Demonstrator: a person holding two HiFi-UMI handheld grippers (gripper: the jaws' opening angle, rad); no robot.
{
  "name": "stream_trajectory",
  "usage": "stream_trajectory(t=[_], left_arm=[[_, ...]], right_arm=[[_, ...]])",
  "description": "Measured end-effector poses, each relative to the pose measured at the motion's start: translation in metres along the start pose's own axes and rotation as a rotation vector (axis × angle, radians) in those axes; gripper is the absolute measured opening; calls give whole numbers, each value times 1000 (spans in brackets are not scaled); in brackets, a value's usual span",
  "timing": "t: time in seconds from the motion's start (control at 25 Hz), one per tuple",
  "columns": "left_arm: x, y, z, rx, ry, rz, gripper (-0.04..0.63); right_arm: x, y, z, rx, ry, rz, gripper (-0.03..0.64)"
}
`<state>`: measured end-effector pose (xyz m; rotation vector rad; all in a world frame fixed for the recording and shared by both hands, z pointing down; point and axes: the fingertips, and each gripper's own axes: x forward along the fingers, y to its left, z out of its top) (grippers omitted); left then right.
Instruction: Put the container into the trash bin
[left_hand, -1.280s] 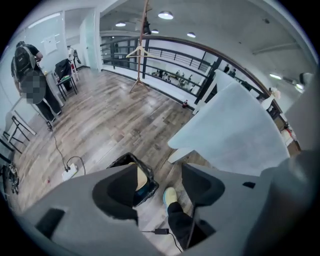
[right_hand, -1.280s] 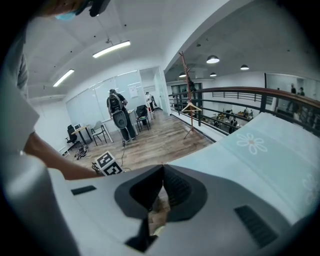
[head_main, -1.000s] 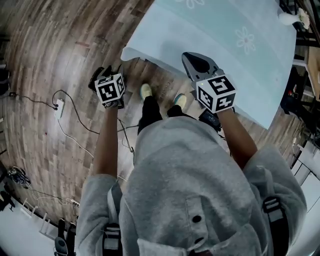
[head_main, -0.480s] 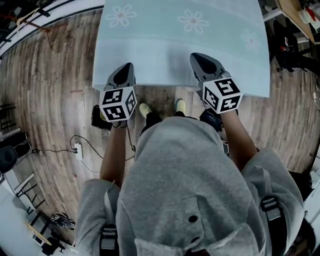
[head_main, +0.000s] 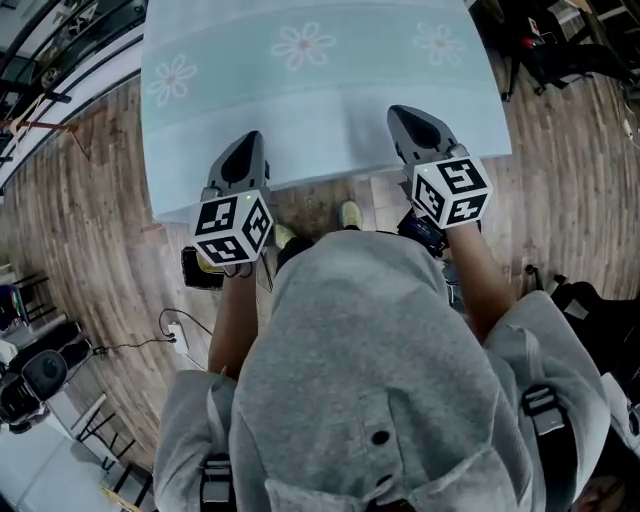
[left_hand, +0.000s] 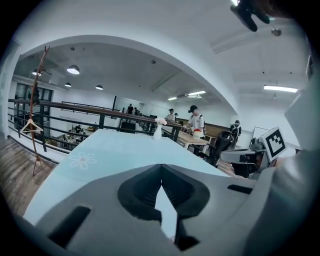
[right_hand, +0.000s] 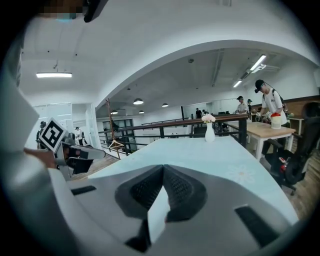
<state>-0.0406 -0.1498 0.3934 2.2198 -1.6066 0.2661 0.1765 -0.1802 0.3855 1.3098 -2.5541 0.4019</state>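
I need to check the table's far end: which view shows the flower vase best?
The right gripper view: the vase stands upright and unobstructed, flowers visible. The left gripper view shows the vase smaller; the head view misses it.

Pale-blue flowered table (head_main: 320, 100), white vase (right_hand: 209, 132) seemingly at far end

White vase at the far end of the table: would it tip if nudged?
Probably tippy: the vase looks tall and narrow, with flowers up top. It stands on a loose tablecloth, so a push may drag cloth too. Material unclear; treat as fragile.
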Motion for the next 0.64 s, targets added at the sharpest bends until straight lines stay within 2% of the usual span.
stream_trajectory(t=[0.36, 0.64], left_arm=[[24, -38, 6, 22, 1, -14, 20], [16, -35, 0, 24, 9, -16, 20]], right_arm=[[-16, -35, -1, 8, -11, -6, 26], [-16, -25, -7, 1, -9, 3, 26]])
